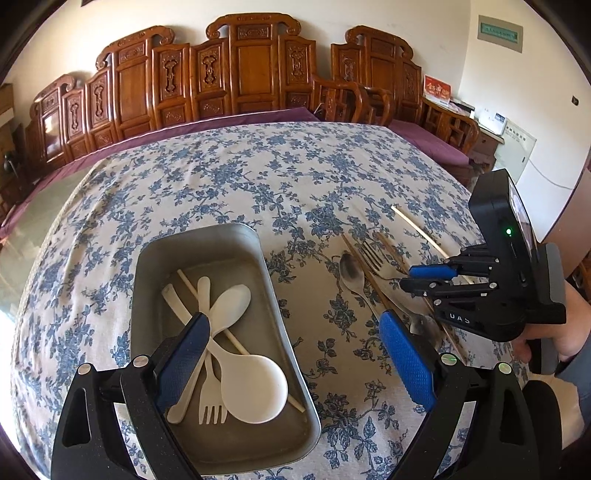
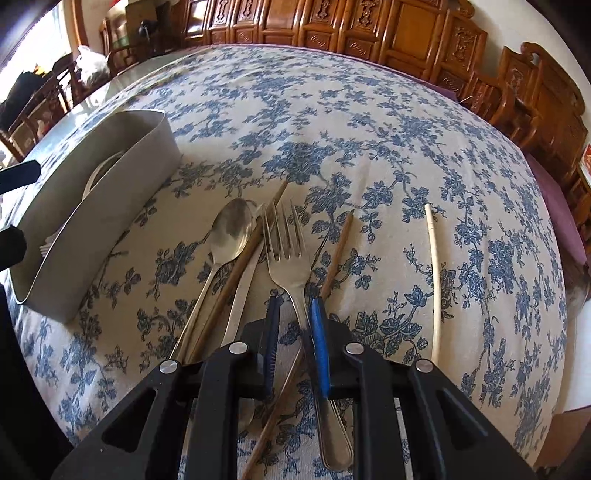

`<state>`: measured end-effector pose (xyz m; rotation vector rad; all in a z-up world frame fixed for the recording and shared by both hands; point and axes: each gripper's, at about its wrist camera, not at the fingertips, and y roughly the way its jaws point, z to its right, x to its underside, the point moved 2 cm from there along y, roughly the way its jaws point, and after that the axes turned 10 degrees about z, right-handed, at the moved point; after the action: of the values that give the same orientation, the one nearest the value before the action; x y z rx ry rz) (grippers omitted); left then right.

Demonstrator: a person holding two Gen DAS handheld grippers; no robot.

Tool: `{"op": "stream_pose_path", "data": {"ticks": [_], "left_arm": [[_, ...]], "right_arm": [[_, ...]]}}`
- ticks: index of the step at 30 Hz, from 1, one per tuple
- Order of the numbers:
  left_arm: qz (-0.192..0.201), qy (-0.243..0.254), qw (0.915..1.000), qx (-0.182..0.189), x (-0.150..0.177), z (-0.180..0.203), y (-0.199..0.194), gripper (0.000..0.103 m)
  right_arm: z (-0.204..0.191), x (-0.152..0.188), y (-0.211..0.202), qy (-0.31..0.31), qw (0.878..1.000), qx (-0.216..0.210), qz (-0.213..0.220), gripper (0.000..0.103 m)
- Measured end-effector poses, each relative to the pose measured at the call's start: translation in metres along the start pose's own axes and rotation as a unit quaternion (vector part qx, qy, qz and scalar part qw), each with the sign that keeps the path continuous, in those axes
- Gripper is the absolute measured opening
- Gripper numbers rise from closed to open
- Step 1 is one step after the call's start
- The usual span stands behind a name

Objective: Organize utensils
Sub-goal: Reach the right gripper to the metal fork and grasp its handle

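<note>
A table covered by a blue-flowered cloth (image 1: 258, 177) fills both views, with a row of carved wooden chairs (image 1: 255, 70) along its far side and a purple cushion (image 1: 424, 140) showing past the far edge. A white wall with a green sign (image 1: 500, 33) closes the room at far right.

On the near left of the cloth sits a grey metal tray (image 1: 207, 243). Inside it lie white plastic pieces — a big rice paddle (image 1: 255, 391), a spoon (image 1: 229, 306), a fork (image 1: 212, 406) — crossed over a pale chopstick (image 1: 207, 302). The left gripper (image 1: 295, 365) hangs above the tray's near right rim with its jaws spread wide, nothing between them.

To the right of the tray, loose on the cloth, lie a metal spoon (image 2: 229, 229), a metal fork (image 2: 286, 251), two brown chopsticks (image 2: 243, 258) and, apart at far right, another pale chopstick (image 2: 436, 273). One brown chopstick crosses over the spoon's handle.

The right gripper (image 2: 293, 306) is low over this pile — its jaws are narrowed around the fork's handle, the right pad against it, a small gap on the left.

The far half of the cloth is bare, while the tray's right wall and the loose pile leave a strip of cloth between them. The table's near right edge shows in the right wrist view.
</note>
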<state>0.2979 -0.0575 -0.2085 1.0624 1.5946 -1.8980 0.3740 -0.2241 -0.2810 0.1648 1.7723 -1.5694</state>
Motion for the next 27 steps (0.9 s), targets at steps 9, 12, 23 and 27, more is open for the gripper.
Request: {"op": "stream_pose_path", "data": {"ticks": [9, 12, 23, 27], "left_arm": [[-0.003, 0.005, 1.0, 0.0, 0.001, 0.004, 0.002, 0.089], [-0.005, 0.007, 1.0, 0.001, 0.002, 0.005, 0.002, 0.089], [-0.009, 0.02, 0.9997, 0.01, 0.005, 0.029, 0.0, 0.089], [-0.01, 0.028, 0.9995, 0.012, 0.005, 0.043, 0.0, 0.089]], "right_arm": [[-0.01, 0.003, 0.003, -0.027, 0.999, -0.019, -0.02, 0.018], [-0.009, -0.001, 0.005, -0.024, 0.999, -0.02, -0.022, 0.018], [0.004, 0.007, -0.024, 0.009, 1.0, -0.014, 0.021, 0.008], [0.014, 0.009, -0.06, 0.029, 0.998, -0.009, 0.062, 0.008]]}}
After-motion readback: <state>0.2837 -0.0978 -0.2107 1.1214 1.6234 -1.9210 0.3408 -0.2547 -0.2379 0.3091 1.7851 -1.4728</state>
